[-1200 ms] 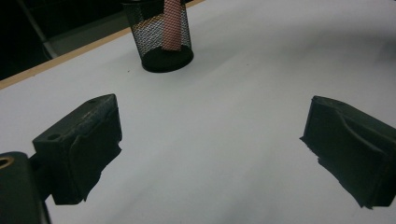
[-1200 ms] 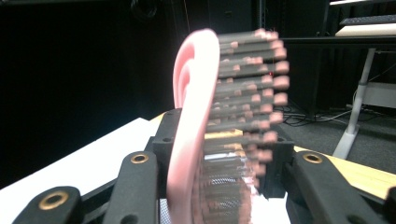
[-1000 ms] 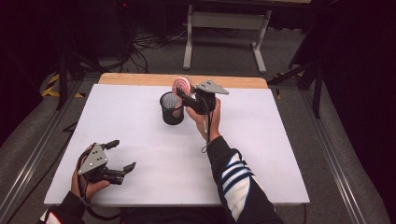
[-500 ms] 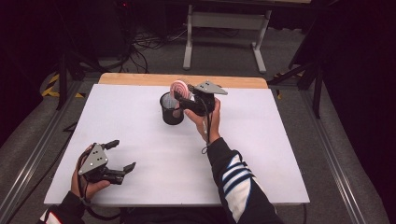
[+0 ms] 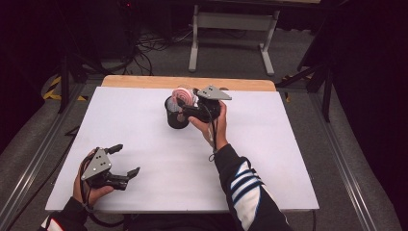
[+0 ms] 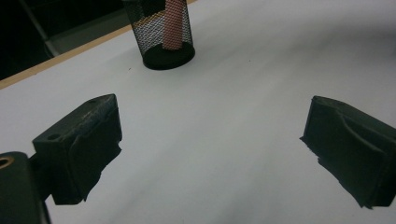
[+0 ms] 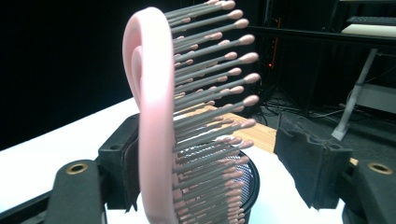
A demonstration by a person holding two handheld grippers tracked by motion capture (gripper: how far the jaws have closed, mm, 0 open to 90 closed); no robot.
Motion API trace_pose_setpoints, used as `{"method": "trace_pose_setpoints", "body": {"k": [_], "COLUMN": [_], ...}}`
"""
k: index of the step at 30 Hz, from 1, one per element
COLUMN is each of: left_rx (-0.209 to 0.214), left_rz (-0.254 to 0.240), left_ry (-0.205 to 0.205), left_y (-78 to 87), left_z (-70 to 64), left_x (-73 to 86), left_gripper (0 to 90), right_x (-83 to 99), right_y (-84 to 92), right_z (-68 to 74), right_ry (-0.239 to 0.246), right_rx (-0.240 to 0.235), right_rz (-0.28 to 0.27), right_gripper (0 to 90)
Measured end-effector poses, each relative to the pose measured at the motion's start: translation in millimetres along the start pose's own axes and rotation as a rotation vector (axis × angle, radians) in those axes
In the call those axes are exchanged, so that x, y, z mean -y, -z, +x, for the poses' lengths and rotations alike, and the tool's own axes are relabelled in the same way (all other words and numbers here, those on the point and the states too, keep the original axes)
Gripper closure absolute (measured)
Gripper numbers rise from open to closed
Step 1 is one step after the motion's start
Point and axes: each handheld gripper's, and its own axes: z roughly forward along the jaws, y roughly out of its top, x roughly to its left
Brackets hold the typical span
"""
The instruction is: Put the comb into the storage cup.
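Note:
A pink hairbrush [image 5: 183, 93] stands with its handle [image 6: 173, 23] down in a black mesh cup [image 5: 175, 118] at the table's far middle. My right gripper [image 5: 184, 109] is at the cup's right side, open, with the brush head [image 7: 154, 116] between its jaws. In the right gripper view the left jaw lies against the brush's back, and the right jaw stands clear of the bristle tips. My left gripper [image 5: 126, 160] rests open near the table's front left corner, holding nothing. Its view looks across the table toward the cup [image 6: 166, 35].
The white tabletop [image 5: 269, 144] has a wooden strip [image 5: 144, 81] along its far edge. Beyond it are a metal stand [image 5: 231, 21] and cables on the floor. Metal rails run along both sides of the table.
The brush head has shifted slightly right over the cup, with the right gripper staying beside it. The left gripper has not moved.

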Motion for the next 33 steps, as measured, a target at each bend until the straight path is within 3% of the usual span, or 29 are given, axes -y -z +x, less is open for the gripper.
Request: {"method": "trace_pose_setpoints", "body": {"k": [10, 33], "left_rx": [-0.001, -0.007], "left_rz": [0.002, 0.003], "left_ry": [-0.008, -0.030], "left_y": [-0.1, 1.2], "left_z": [-1.2, -1.0], "left_x": [-0.8, -2.9], "left_gripper": [5.4, 5.3], "right_x": [-5.0, -18.2], "right_y": [5.3, 20.2], "right_z": [10.3, 13.2], "right_ry": [0.084, 0.135], "right_rx": [0.017, 0.009], "right_rz": [0.003, -0.048], "right_gripper": [19.6, 10.5]}}
